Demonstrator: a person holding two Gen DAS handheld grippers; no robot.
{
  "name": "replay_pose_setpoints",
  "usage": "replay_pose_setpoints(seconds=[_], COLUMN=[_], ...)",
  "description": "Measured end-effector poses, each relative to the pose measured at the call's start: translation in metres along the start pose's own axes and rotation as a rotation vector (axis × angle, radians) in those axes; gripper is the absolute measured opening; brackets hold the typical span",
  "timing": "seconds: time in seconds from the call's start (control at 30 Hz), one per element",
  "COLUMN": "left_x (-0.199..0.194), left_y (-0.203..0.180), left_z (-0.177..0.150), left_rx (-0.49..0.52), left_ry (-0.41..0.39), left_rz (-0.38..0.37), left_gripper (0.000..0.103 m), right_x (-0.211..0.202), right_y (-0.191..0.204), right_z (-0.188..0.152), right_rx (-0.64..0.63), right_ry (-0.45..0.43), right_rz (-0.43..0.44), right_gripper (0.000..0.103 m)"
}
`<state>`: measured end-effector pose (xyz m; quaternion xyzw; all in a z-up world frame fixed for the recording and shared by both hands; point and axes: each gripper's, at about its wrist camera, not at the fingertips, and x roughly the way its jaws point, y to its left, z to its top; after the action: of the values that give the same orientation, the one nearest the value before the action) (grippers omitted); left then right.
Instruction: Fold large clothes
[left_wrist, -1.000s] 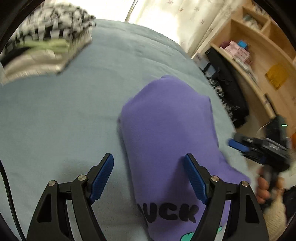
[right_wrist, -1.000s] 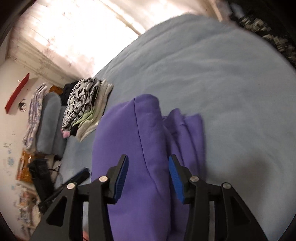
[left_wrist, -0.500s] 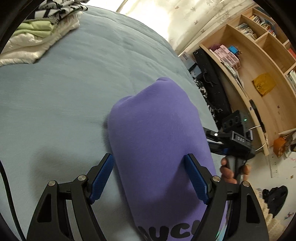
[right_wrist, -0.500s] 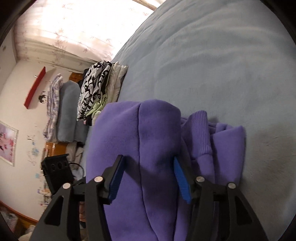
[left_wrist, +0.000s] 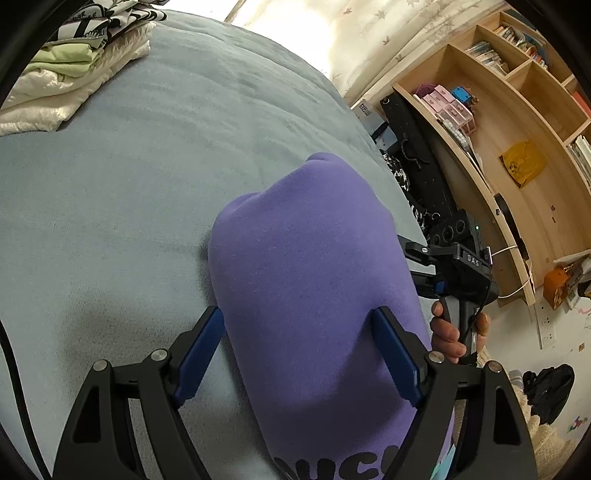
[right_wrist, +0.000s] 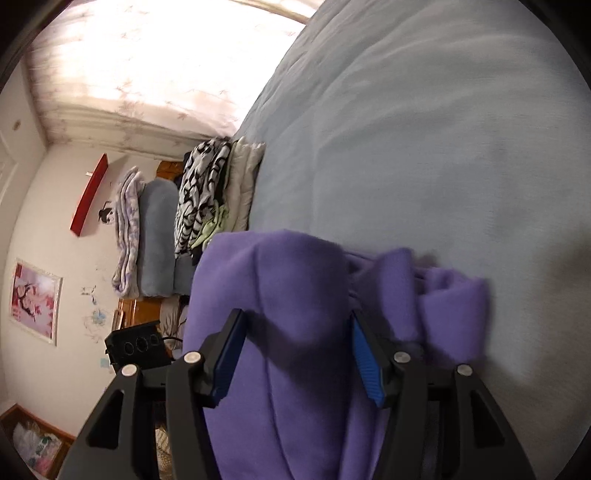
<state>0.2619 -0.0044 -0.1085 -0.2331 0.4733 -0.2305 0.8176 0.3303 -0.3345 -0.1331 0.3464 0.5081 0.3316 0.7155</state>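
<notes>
My left gripper (left_wrist: 295, 343) hangs over the folded purple sweatshirt (left_wrist: 314, 280), which lies on the grey-blue bed cover (left_wrist: 129, 177). My jaws are opening, spread wider than the bundle: the left pad sits just off its left edge above the cover, the right pad over its right side, neither pressing the cloth. The sweatshirt's rounded folded end lies ahead of my fingertips; black printed letters show near my wrist.

My right gripper (right_wrist: 295, 350) reaches the same sweatshirt (right_wrist: 295, 280) from the other side. Its jaws are opening too, with a thick fold of purple cloth between them; the pads stand beside the fold without clamping it. To the right of that jaw a ribbed cuff (right_wrist: 397, 266) and looser folds rest on the cover (right_wrist: 424, 129).

Far ahead and left of my left jaws, a stack of folded clothes (left_wrist: 74, 66) sits on the bed. Right of them, a hand (left_wrist: 448, 332) holds the other gripper's handle, with wooden shelves (left_wrist: 517, 122) behind.
</notes>
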Motion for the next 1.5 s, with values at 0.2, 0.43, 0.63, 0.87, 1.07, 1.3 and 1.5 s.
replay_pose_setpoints(seconds=[0.2, 0.43, 0.63, 0.87, 1.07, 1.3, 1.5], left_x=[0.0, 0.017, 0.05, 0.072, 0.063, 0.031, -0.009], left_y=[-0.012, -0.082, -0.134, -0.138, -0.132, -0.127, -0.131], left_z=[-0.001, -0.007, -0.019, -0.028, -0.032, -0.036, -0.067], left_rx=[0.023, 0.251, 0.421, 0.534, 0.519, 0.371, 0.339], left_ry=[-0.003, 0.004, -0.037, -0.037, -0.056, -0.039, -0.051], left_rz=[0.037, 0.221, 0.44, 0.558, 0.523, 0.483, 0.473], left_gripper=[0.082, 0.081, 0.083, 0.086, 0.086, 0.086, 0.086], right_x=[0.001, -0.085, -0.11, -0.052, -0.071, -0.107, -0.119], right_y=[0.015, 0.067, 0.075, -0.009, -0.011, 0.01, 0.028], right_z=[-0.005, -0.052, -0.067, -0.047, -0.059, -0.116, -0.173], right_rx=[-0.064, -0.211, -0.19, 0.039, 0.102, 0.091, 0.078], right_ry=[-0.042, -0.27, -0.346, -0.25, -0.274, -0.204, -0.157], right_rz=[-0.08, -0.154, -0.398, -0.491, -0.474, -0.447, -0.372], right_gripper=[0.028, 0.012, 0.012, 0.016, 0.049, 0.051, 0.051])
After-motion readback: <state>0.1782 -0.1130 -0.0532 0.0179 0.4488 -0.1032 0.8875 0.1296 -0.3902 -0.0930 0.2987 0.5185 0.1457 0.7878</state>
